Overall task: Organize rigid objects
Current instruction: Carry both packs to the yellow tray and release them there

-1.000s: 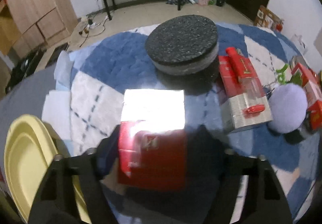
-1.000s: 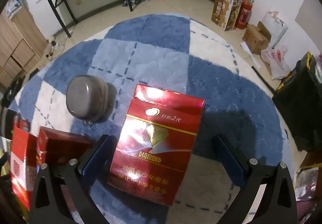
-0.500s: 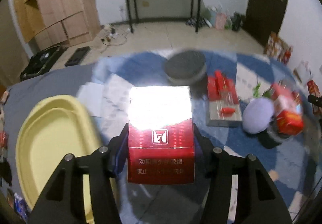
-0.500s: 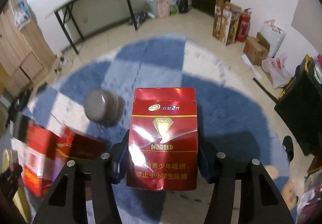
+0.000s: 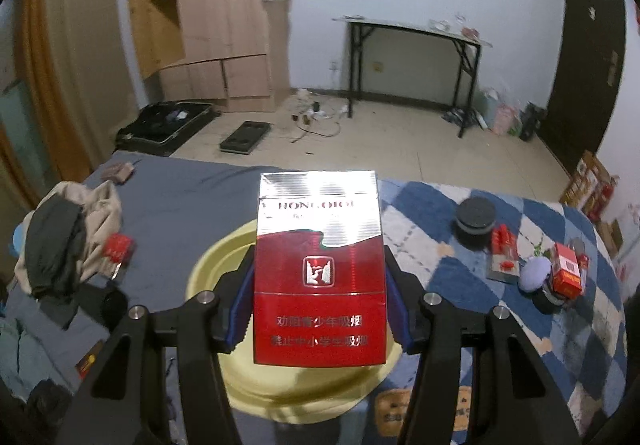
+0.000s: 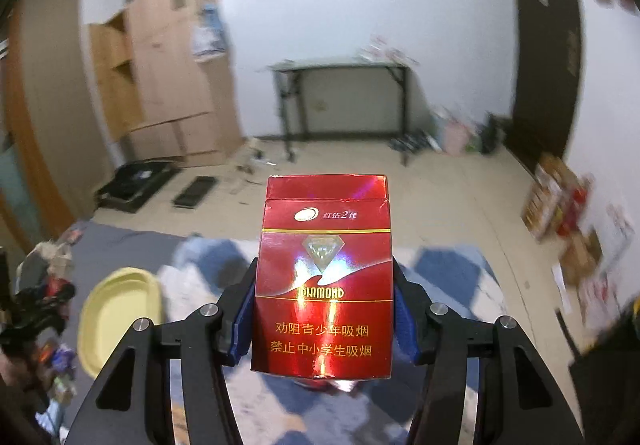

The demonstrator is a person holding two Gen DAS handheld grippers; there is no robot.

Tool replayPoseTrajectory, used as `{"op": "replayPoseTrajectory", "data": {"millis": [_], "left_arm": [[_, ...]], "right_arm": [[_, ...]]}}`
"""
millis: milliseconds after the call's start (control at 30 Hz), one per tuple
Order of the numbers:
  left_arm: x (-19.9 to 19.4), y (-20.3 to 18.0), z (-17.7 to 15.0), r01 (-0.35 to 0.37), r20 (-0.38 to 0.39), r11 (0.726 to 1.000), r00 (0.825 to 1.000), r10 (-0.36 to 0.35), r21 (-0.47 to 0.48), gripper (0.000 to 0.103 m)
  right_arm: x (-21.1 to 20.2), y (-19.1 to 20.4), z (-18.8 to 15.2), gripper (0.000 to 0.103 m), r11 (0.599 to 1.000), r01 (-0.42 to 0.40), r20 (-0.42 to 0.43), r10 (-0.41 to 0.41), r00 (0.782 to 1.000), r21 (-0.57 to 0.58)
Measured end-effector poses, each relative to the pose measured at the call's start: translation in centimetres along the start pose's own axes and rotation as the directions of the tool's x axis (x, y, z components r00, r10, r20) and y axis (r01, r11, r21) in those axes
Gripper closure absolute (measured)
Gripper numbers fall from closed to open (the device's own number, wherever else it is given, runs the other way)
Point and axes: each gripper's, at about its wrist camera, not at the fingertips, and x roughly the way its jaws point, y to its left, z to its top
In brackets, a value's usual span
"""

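My left gripper [image 5: 319,297] is shut on a red and silver cigarette pack [image 5: 320,265], held upright in the air above a yellow oval tray [image 5: 212,265]. Its blue pads press the pack's two sides. In the right wrist view my right gripper [image 6: 323,309] is shut on a red Diamond cigarette pack [image 6: 324,277], also lifted clear of the blue and white rug [image 6: 448,265]. The yellow tray [image 6: 116,317] lies low on the left there.
On the rug [image 5: 432,213] sit a black round tin [image 5: 475,214], red boxes [image 5: 566,275] and a lilac ball [image 5: 535,274]. A heap of clothes [image 5: 68,233] lies on the grey sheet at left. Beyond are a black desk [image 5: 416,57] and a wooden cupboard [image 5: 208,17].
The right jaws closed on the Diamond pack. Both grippers rose off the rug with their packs and tilted up toward the room. The yellow tray now lies under the left pack.
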Motion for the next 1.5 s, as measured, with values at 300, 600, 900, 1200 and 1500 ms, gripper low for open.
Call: {"op": "replayPoseTrajectory", "data": {"millis": [300,600,900,1200,1500], "left_arm": [[2.7,2.8,-2.0,-0.039,-0.053,0.999,0.998,0.038,-0.016,0.046],[11.8,7.5,-4.5,-0.062,-0.265,0.997,0.963,0.048,-0.044,0.046],[18.6,9.7,-7.3,-0.048,-0.393,0.994,0.919,0.004,-0.102,0.046],[18.0,9.6,-7.1,-0.029,-0.378,0.988,0.926,-0.03,-0.149,0.028],[11.2,6.0,-3.3,0.036,-0.222,0.993,0.973,-0.061,-0.115,0.0]], "right_arm": [[2.1,10.5,-1.5,0.047,0.951,-0.233,-0.115,0.214,0.97,-0.201],[14.2,20.4,-10.1,0.047,0.858,-0.411,-0.389,0.281,0.878,-0.309],[27.0,28.3,-12.4,0.047,0.788,-0.449,-0.535,0.184,0.825,-0.422],[32.8,32.6,-14.4,0.046,0.775,-0.448,-0.546,0.162,0.822,-0.445],[24.9,26.5,-10.7,0.006,0.864,-0.429,-0.414,0.301,0.859,-0.264]]}}
